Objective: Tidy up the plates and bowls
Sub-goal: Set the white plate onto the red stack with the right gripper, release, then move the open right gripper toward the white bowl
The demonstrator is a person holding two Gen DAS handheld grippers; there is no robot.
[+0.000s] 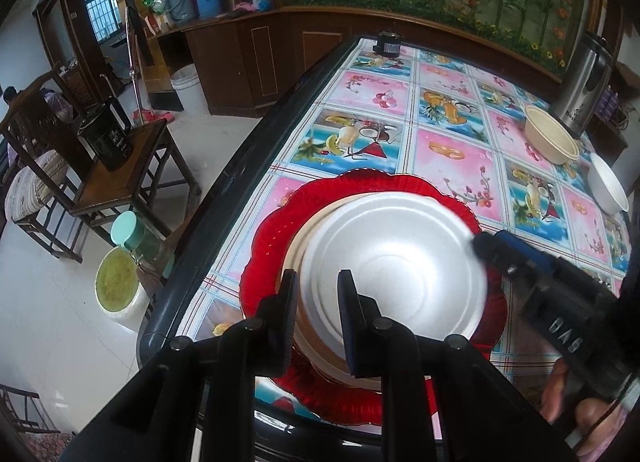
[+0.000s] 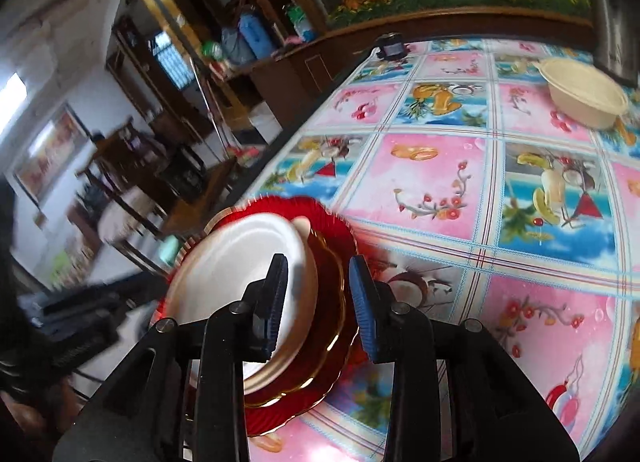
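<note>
Stack: a white round plate lies on top of a cream plate, and both sit on a red scalloped glass plate near the table's left edge.
Left wrist view, left gripper: its two black fingers are clenched on the near rim of the white plate, one pad outside and one inside the rim.
Left wrist view, right gripper: its dark tip with blue pads touches the white plate's right rim; whether it grips cannot be told from here. A hand holds its handle.
Left wrist view, table: covered by a pink and blue fruit-pattern cloth; a cream bowl and a white bowl stand well apart at the far right, beside a steel flask.
Right wrist view, right gripper: released, jaws apart; the left finger overlaps the white plate, the right pad hangs clear over the red plate's edge.
Right wrist view, cream bowl: far right on the cloth.
</note>
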